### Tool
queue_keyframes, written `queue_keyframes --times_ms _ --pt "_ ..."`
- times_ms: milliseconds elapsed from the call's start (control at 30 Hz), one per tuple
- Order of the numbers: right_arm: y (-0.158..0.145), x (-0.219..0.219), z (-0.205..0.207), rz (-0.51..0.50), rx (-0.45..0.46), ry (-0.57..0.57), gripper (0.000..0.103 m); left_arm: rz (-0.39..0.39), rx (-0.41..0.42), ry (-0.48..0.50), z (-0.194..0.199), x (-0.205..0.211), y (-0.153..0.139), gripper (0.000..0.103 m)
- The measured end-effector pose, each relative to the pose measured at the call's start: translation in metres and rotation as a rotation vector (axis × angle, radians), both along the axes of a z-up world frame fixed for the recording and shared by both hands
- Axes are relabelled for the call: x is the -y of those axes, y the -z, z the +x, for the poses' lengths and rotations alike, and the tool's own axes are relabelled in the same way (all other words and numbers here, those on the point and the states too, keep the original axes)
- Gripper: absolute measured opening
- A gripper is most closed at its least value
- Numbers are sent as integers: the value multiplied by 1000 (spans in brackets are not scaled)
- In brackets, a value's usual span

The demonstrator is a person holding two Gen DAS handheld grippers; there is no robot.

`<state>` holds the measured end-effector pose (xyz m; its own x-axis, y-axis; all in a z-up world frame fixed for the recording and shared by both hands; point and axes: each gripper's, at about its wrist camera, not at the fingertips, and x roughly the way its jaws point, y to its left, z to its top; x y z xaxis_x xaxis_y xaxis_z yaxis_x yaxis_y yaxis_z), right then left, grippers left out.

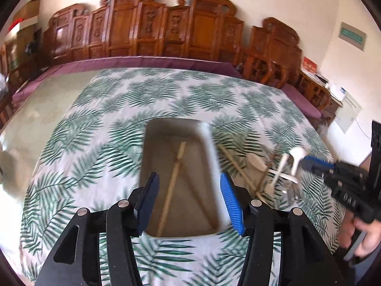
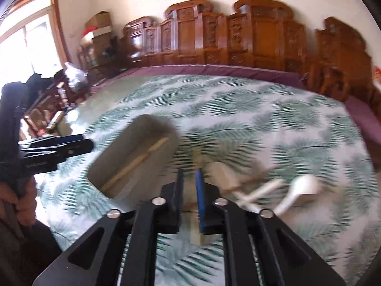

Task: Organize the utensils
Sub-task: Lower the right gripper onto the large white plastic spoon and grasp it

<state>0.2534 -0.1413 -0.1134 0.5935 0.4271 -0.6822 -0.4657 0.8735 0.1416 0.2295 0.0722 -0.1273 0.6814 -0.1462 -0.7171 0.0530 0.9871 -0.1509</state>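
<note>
Palm-print tablecloth (image 1: 100, 143); grey tray (image 1: 152, 157) holding chopsticks (image 1: 171, 186).
Left gripper (image 1: 189, 202) spread wide, empty, above it; right gripper (image 2: 189, 190) narrowly parted around a pale utensil (image 2: 196, 231); grip uncertain.

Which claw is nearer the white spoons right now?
Right. The right claw is beside the white spoons, fingers close together. The left claw hangs open over the grey tray, left of them.
</note>
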Motion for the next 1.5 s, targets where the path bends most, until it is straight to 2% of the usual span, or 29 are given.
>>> queue_keyframes --times_ms 33,100,200,367,433,833,867,900,1000,1200,1300,1500 --pt "-1 14 1 -10 11 24 23 0 3 9 0 5 0 51" --pt "2 36 4 -26 19 60 33 0 2 30 1 17 2 51" --pt "12 64 10 -49 24 118 39 10 3 60 2 35 6 51" --pt "35 94 24 -56 3 187 42 19 3 106 3 59 13 51" --pt "49 102 35 -36 -40 201 42 17 1 121 3 67 16 51" --pt "100 107 70 -16 -168 239 42 53 -27 186 13 100 35 51" --pt "101 106 72 -20 -165 239 41 57 -27 190 13 102 35 51" --pt "102 105 73 -21 -163 238 35 62 -26 193 14 104 36 51" --pt "106 103 79 -28 -167 227 26 77 -18 210 17 111 36 50" --pt "109 102 86 -30 -181 217 15 99 -56 245 43 124 43 44" --pt "104 104 85 -14 -170 206 10 93 -80 260 58 129 50 42" --pt "77 106 76 -1 -113 151 4 94 -123 296 70 141 67 28"
